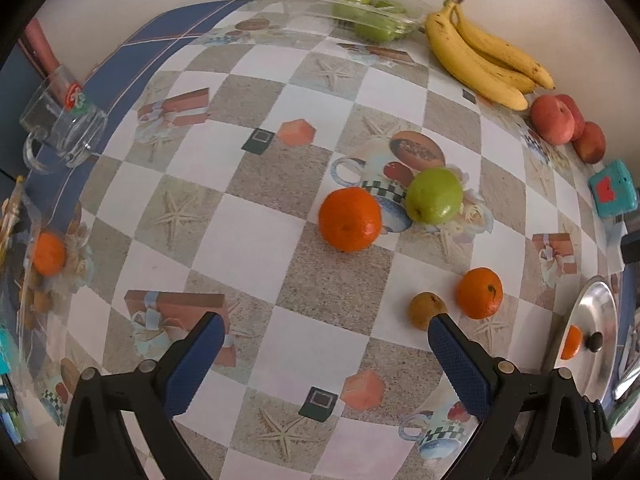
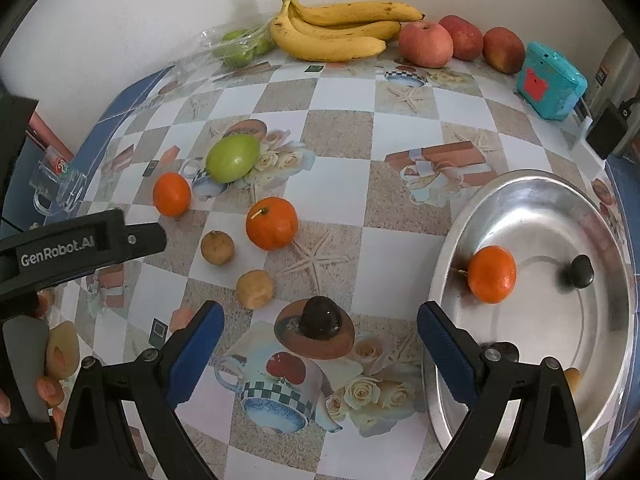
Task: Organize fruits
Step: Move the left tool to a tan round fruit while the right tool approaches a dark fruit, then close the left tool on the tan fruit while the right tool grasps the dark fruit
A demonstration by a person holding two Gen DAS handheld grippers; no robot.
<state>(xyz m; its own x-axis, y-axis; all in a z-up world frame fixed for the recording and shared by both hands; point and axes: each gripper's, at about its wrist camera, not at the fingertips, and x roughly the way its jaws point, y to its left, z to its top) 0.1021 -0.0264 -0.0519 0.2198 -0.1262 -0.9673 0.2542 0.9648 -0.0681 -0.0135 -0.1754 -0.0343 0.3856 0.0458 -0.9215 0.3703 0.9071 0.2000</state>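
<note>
My left gripper (image 1: 324, 328) is open and empty above the patterned tablecloth. Ahead of it lie an orange (image 1: 349, 219), a green apple (image 1: 435, 195), a second orange (image 1: 479, 293) and a small brown fruit (image 1: 425, 310) by its right finger. My right gripper (image 2: 318, 316) is open and empty, with a dark fruit (image 2: 320, 317) between its fingers. Beside it is a metal lid (image 2: 532, 208) lying upside down, holding an orange (image 2: 491, 274). Two oranges (image 2: 271, 223) (image 2: 171, 193), the green apple (image 2: 232, 158) and two brown fruits (image 2: 217, 247) (image 2: 255, 289) lie loose.
At the back by the wall lie bananas (image 2: 332, 36), red apples (image 2: 426, 44) and a clear bag of green apples (image 2: 236, 46). A teal box (image 2: 550, 80) stands at the right. A glass mug (image 1: 60, 128) stands at the left edge. The left gripper body (image 2: 72, 248) shows in the right view.
</note>
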